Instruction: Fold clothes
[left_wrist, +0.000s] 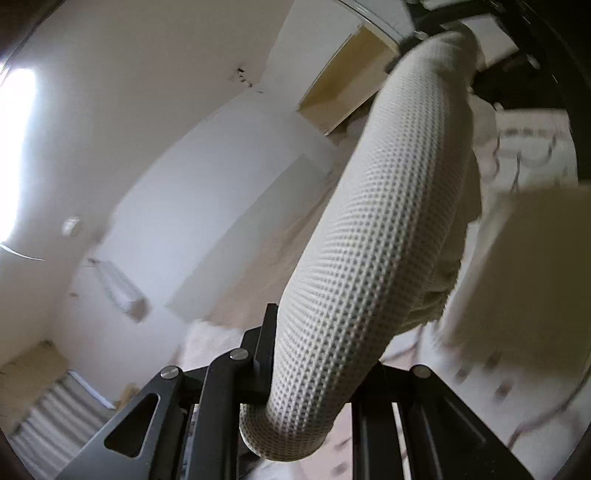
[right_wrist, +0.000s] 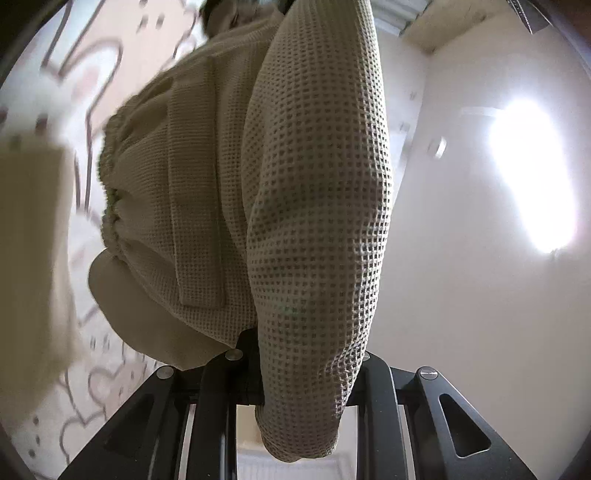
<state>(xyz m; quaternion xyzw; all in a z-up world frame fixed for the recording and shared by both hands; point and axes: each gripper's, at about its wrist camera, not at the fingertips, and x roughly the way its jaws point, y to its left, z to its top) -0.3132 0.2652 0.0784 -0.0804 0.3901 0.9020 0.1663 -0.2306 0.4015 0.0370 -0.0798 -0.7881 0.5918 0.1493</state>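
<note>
A cream waffle-knit garment (left_wrist: 388, 221) is held up in the air between both grippers. My left gripper (left_wrist: 306, 391) is shut on one end of it, and the cloth runs up and away as a thick roll toward the other gripper at the top right. My right gripper (right_wrist: 303, 387) is shut on the other end of the same garment (right_wrist: 317, 184). An elastic gathered waistband (right_wrist: 114, 206) and a flat pocket panel hang to the left of the roll in the right wrist view. The fingertips of both grippers are hidden by the cloth.
Both cameras tilt up at white walls and ceiling (left_wrist: 166, 147). A bright window (right_wrist: 532, 173) glares on one side. A bedsheet with heart outlines (right_wrist: 85, 74) lies below, with a blurred cream cloth (left_wrist: 524, 266) at the edge. A wall air conditioner (left_wrist: 122, 288) is in view.
</note>
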